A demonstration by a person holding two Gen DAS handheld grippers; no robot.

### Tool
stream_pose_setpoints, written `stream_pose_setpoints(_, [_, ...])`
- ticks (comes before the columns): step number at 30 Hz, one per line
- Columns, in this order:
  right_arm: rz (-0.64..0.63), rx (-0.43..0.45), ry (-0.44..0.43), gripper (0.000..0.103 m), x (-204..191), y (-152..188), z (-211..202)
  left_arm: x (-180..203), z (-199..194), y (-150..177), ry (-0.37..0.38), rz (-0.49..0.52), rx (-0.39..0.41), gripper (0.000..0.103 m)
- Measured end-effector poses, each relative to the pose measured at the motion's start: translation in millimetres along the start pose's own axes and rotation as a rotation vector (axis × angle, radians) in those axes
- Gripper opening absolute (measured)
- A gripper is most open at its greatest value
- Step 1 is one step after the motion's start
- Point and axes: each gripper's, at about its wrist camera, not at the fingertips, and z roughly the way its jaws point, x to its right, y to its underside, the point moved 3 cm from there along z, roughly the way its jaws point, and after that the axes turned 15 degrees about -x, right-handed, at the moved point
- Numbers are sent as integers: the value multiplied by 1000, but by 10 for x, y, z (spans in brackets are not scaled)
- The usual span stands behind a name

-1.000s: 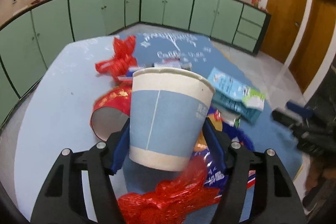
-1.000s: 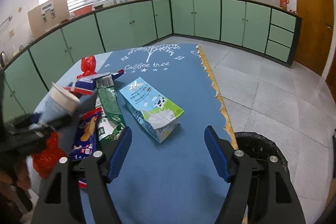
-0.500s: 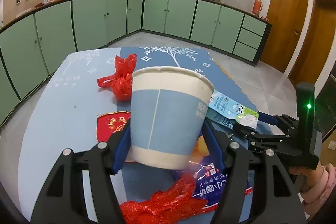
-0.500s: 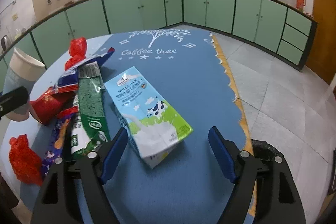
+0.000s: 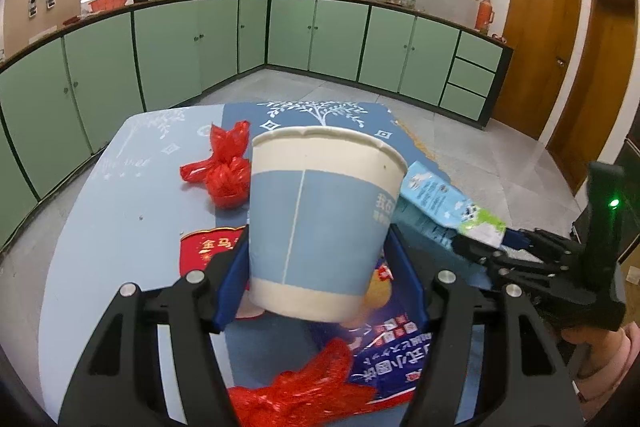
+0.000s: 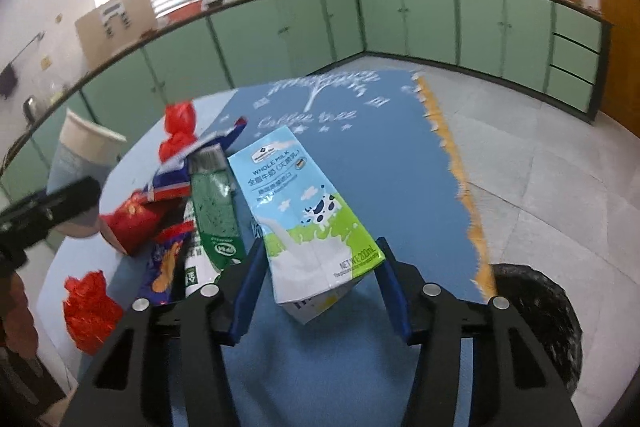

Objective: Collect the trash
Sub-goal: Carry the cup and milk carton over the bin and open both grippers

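A white and blue paper cup (image 5: pixel 320 223) hangs upright above the table, and my left gripper (image 5: pixel 320 279) is shut on its lower part. A blue and green milk carton (image 6: pixel 304 211) lies flat on the blue tablecloth (image 6: pixel 360 131). My right gripper (image 6: pixel 320 267) straddles the carton's near end. Its jaws are closing, and the blue pads (image 6: pixel 248 287) touch the carton's two sides. In the left wrist view the right gripper (image 5: pixel 480 247) shows at the right, with the same carton (image 5: pixel 436 199) in its jaws.
Left of the carton lie a green packet (image 6: pixel 214 203), a red paper cup (image 6: pixel 132 227), a blue snack bag (image 6: pixel 164 263) and crumpled red plastic bags (image 6: pixel 90 307). A black-lined bin (image 6: pixel 536 311) stands on the floor past the table's right edge. Green cabinets line the walls.
My right gripper moved forward over the milk carton's near end and its jaws narrowed onto it. The left gripper kept hold of the paper cup and rose slightly.
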Motion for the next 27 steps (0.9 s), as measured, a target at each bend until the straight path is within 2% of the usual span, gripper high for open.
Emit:
stream_pose_setpoints(7, [157,60,132,53,264,120,-540,349,16,-51,46,51,7,62])
stream_pose_setpoints(17, [308,98,229,53,758,433,-1177,1278,195,-131,171,195,1,62])
stream_pose_setpoints(27, [423,112,302,52,1270,759,-1423,2089,488,-77,255,319,-40,62])
